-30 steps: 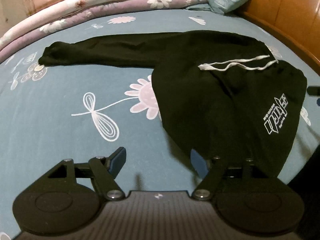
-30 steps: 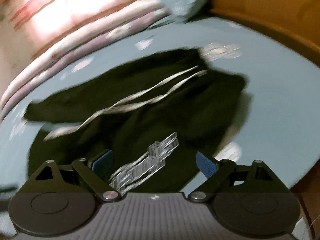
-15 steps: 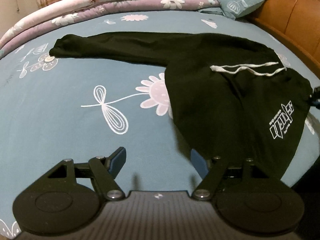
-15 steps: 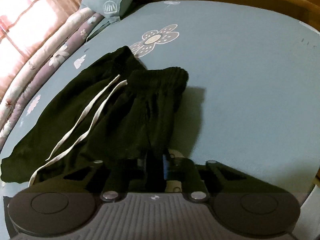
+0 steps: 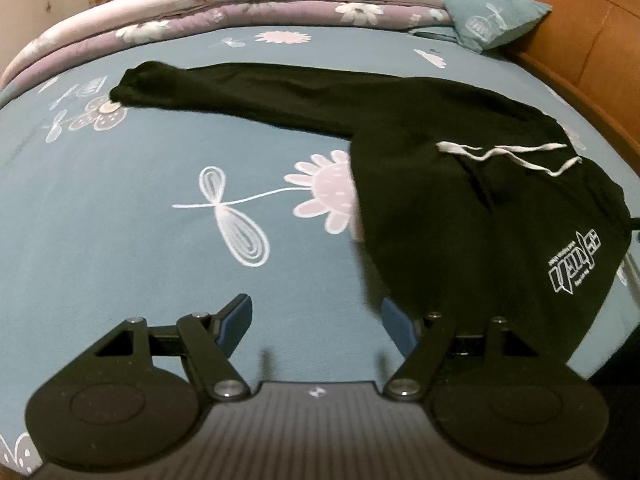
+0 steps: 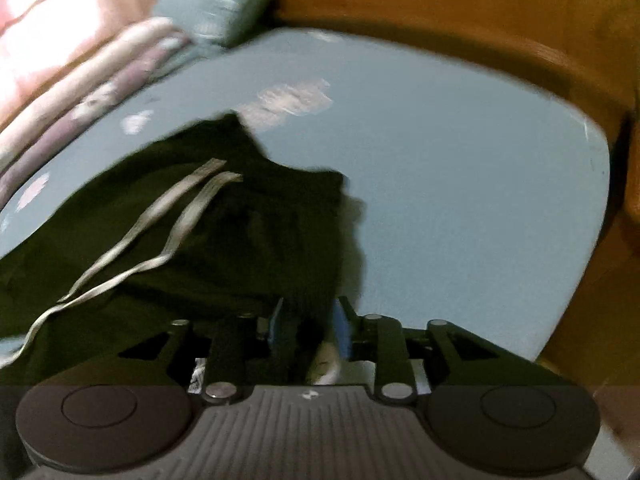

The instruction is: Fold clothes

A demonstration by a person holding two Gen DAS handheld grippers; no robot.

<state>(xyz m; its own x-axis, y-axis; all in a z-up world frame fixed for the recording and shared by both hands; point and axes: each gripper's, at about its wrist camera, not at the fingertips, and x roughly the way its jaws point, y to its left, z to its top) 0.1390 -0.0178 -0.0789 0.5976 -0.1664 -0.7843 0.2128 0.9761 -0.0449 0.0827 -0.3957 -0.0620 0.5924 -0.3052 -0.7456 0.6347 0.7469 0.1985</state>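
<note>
We see the black trousers (image 5: 460,208) lying lengthwise ahead-left of our empty, spread left gripper (image 5: 316,316), waistband between the opening, released jaws of the nearer right gripper (image 6: 306,320).

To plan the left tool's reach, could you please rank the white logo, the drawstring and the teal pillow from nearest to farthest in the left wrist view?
From the left tool:
1. White logo, lower right on the black trousers.
2. Drawstring, right, higher up on them.
3. Teal pillow, far top right.
</note>
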